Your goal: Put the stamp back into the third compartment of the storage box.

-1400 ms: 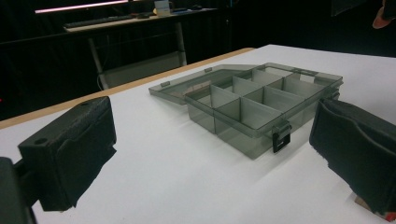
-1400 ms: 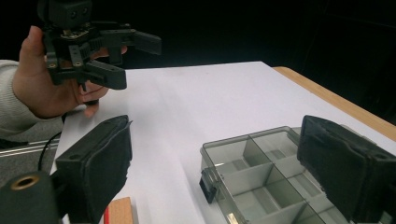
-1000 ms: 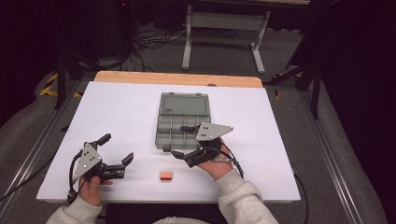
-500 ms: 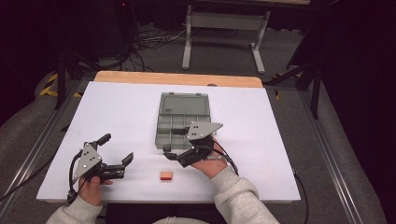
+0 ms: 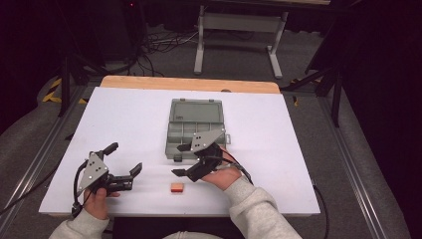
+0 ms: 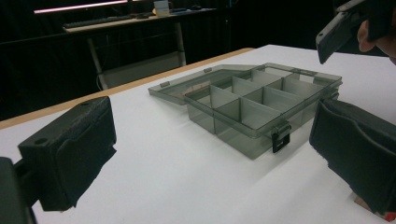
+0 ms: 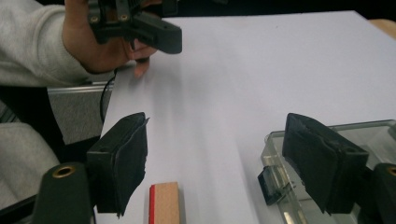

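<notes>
Orange block lies bare between both gaping tools; grey compartment box open behind.

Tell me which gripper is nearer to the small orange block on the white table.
Right. The right gripper hangs open just above and behind the small orange block; the left gripper, also open, sits farther off to the block's left.

Open left tongs face an open grey compartment box on white table.
</notes>
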A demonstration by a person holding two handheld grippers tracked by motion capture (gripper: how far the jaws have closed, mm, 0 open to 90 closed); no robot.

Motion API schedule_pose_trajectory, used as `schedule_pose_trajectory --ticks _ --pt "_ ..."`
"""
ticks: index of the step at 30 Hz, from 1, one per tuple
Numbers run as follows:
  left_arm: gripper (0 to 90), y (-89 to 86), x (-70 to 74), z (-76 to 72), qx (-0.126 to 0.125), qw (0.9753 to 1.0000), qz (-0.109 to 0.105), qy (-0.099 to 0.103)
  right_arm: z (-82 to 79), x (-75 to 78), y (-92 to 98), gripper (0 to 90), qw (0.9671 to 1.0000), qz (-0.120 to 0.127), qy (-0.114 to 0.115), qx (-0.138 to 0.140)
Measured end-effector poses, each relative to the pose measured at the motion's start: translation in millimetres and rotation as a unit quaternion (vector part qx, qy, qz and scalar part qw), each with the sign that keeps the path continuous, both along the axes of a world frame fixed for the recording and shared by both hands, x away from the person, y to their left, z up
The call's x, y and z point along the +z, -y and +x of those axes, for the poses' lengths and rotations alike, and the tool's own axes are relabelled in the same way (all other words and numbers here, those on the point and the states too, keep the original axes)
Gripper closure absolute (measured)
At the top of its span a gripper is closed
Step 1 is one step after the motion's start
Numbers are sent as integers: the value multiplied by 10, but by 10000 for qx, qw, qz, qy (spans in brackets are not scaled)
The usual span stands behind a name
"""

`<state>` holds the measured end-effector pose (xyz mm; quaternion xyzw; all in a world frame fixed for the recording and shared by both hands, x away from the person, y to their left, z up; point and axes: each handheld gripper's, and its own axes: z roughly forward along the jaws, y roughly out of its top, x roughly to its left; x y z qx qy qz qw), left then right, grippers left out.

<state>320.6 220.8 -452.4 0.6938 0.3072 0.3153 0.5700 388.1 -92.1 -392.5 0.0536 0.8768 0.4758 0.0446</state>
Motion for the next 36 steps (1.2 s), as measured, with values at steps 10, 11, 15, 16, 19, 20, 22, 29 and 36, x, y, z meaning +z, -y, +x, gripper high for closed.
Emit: schedule_pose_trajectory --ticks 10,11,15,16,19,20,22,29,36 --pt "14 1 -1 1 -4 10000 1 -5 -21 -14 -91 264 9975 -616 -242 233" --pt "14 0 -1 2 -1 10000 11 2 -24 -17 -98 267 9972 -651 -256 255" --pt "14 -3 -1 5 2 10000 1 -8 -38 -38 -135 283 9950 -874 -354 336" --pt "14 -1 -2 3 0 10000 -18 -19 -38 -45 -147 284 9941 -952 -368 370" --pt "14 -1 0 2 -1 10000 -5 -19 -42 -54 -163 289 9928 -1059 -404 393" --pt "14 -1 0 1 -1 10000 -5 -17 -49 -60 -175 291 9918 -1131 -436 408" --pt "14 0 -1 1 6 10000 -18 -24 -54 -68 -182 291 9906 -1224 -446 425" --pt "14 -1 -3 6 1 10000 -4 -13 -72 -128 -223 297 9853 -1518 -600 503" --pt "14 -2 -3 7 2 10000 -5 -18 -83 -196 -281 300 9804 -1750 -671 608"
